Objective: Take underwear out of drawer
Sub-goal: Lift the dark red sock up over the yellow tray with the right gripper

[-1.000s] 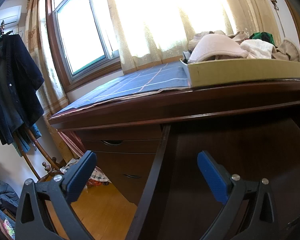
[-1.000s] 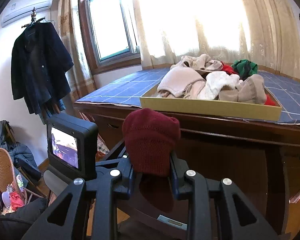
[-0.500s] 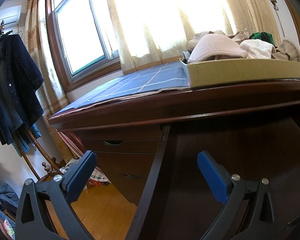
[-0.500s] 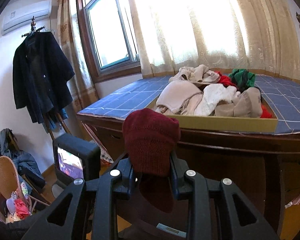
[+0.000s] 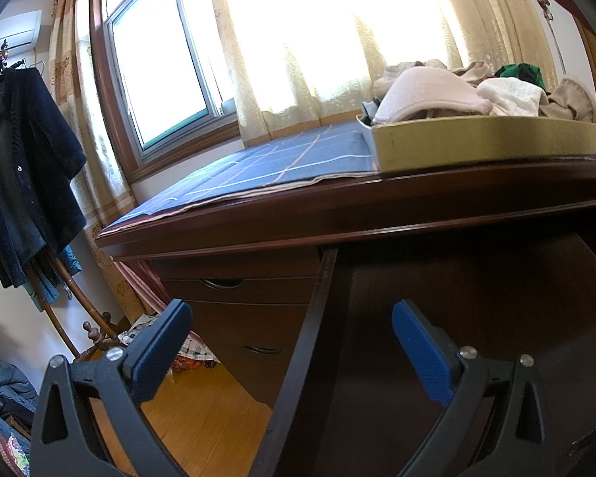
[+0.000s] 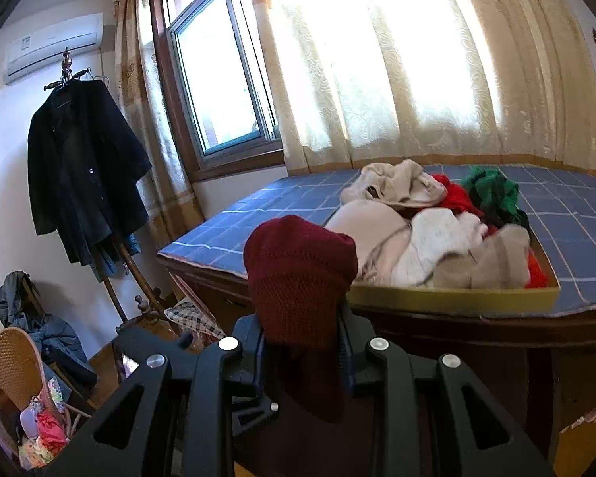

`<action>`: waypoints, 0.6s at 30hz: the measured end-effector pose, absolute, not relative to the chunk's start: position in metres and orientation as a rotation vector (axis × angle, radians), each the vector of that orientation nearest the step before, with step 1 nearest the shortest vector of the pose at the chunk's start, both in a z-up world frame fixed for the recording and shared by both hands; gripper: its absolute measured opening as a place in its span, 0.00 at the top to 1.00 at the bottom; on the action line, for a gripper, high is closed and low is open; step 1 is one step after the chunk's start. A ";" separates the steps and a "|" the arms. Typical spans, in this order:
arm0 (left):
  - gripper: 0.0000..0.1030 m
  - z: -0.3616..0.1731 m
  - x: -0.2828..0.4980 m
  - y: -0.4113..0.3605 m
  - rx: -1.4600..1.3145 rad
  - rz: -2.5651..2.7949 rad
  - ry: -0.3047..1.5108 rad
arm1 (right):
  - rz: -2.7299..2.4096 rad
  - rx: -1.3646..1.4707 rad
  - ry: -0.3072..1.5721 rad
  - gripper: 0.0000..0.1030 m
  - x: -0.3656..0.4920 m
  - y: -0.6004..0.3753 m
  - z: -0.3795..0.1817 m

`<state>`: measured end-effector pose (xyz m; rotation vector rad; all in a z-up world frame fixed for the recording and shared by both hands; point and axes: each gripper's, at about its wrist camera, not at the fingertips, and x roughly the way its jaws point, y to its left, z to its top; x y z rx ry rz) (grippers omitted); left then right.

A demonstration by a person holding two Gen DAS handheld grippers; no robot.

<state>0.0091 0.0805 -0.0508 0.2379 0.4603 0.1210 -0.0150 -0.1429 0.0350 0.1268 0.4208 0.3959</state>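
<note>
A dark red knitted garment [image 6: 298,270] stands up between the pads of my right gripper [image 6: 302,334], which is shut on it, and its lower part hangs below the jaws. Beyond it, a shallow yellow box [image 6: 457,302] heaped with pale, red and green clothes [image 6: 437,238] sits on the blue checked cloth [image 6: 258,214] on the table top. My left gripper [image 5: 290,318] is open and holds nothing. It sits low in front of the pulled-out dark wooden drawer [image 5: 496,298], whose inside is too dark to read. The same box [image 5: 488,143] shows above it.
Closed drawers [image 5: 250,298] lie left of the open one, with wooden floor [image 5: 202,417] below. A dark coat [image 6: 83,175] hangs on a rack by the window. A wicker basket [image 6: 8,377] with clothes stands at the lower left.
My right gripper has risen with the red garment, so the table top and box now show from higher up. The left gripper has not moved.
</note>
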 end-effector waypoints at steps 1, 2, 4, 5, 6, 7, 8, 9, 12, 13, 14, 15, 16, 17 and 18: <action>0.00 -0.051 0.009 0.081 0.238 0.121 0.460 | 0.395 0.121 0.419 0.71 -0.012 -0.141 0.037; 0.00 -0.051 0.009 0.081 0.237 0.121 0.460 | 0.399 0.117 0.421 0.71 -0.008 -0.139 0.038; 0.00 -0.051 0.009 0.080 0.237 0.121 0.460 | 0.409 0.126 0.432 0.71 0.001 -0.137 0.040; 0.00 -0.051 0.009 0.080 0.237 0.120 0.460 | 0.408 0.127 0.437 0.71 0.006 -0.135 0.040; 0.00 -0.051 0.009 0.080 0.238 0.121 0.460 | 0.402 0.121 0.439 0.71 0.010 -0.134 0.040; 0.00 -0.051 0.009 0.080 0.238 0.121 0.460 | 0.396 0.114 0.440 0.71 0.013 -0.133 0.040; 0.00 -0.051 0.009 0.080 0.238 0.120 0.460 | 0.392 0.111 0.443 0.71 0.017 -0.132 0.040; 0.00 -0.051 0.009 0.080 0.238 0.120 0.461 | 0.390 0.113 0.445 0.71 0.019 -0.132 0.040; 0.00 -0.051 0.009 0.080 0.237 0.121 0.460 | 0.385 0.122 0.454 0.71 0.026 -0.132 0.041; 0.00 -0.051 0.009 0.080 0.237 0.121 0.460 | 0.383 0.121 0.454 0.71 0.029 -0.131 0.042; 0.00 -0.051 0.009 0.080 0.237 0.121 0.460 | 0.382 0.119 0.454 0.71 0.031 -0.130 0.043; 0.00 -0.051 0.009 0.080 0.238 0.121 0.460 | 0.381 0.114 0.455 0.71 0.033 -0.129 0.044; 0.00 -0.051 0.009 0.080 0.238 0.121 0.460 | 0.380 0.107 0.455 0.71 0.037 -0.126 0.045; 0.00 -0.051 0.009 0.080 0.238 0.122 0.460 | 0.380 0.105 0.456 0.71 0.039 -0.125 0.046; 0.00 -0.051 0.009 0.081 0.237 0.121 0.460 | 0.379 0.102 0.457 0.71 0.043 -0.123 0.047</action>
